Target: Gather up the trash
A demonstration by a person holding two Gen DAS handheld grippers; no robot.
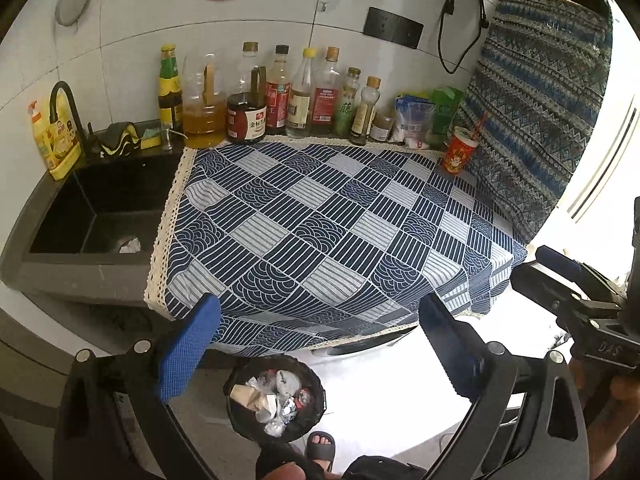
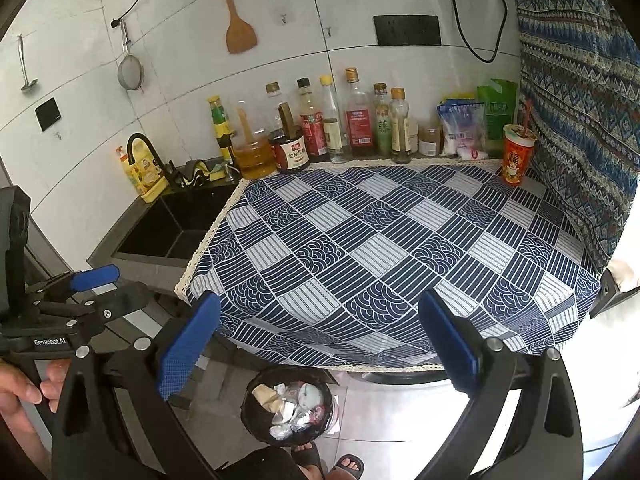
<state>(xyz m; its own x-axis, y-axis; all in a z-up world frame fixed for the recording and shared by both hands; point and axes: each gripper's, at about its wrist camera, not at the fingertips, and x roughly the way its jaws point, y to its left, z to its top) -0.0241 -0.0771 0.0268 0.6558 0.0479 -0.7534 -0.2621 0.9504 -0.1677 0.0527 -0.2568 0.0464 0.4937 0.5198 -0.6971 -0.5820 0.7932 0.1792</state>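
A black trash bin [image 1: 276, 398] stands on the floor below the counter's front edge, holding crumpled paper and foil wrappers; it also shows in the right wrist view [image 2: 289, 404]. A red paper cup with a straw [image 1: 459, 151] stands at the cloth's far right corner, also in the right wrist view [image 2: 517, 156]. A crumpled white scrap [image 1: 130, 245] lies in the sink. My left gripper [image 1: 316, 340] is open and empty above the bin. My right gripper [image 2: 316, 340] is open and empty too, beside the left one.
A blue checked cloth [image 1: 320, 224] covers the counter. Several sauce and oil bottles [image 1: 276, 92] line the back wall. A black sink [image 1: 100, 208] with faucet is at left. A patterned cloth [image 1: 536, 112] hangs at right. The person's sandalled feet [image 2: 328, 460] stand by the bin.
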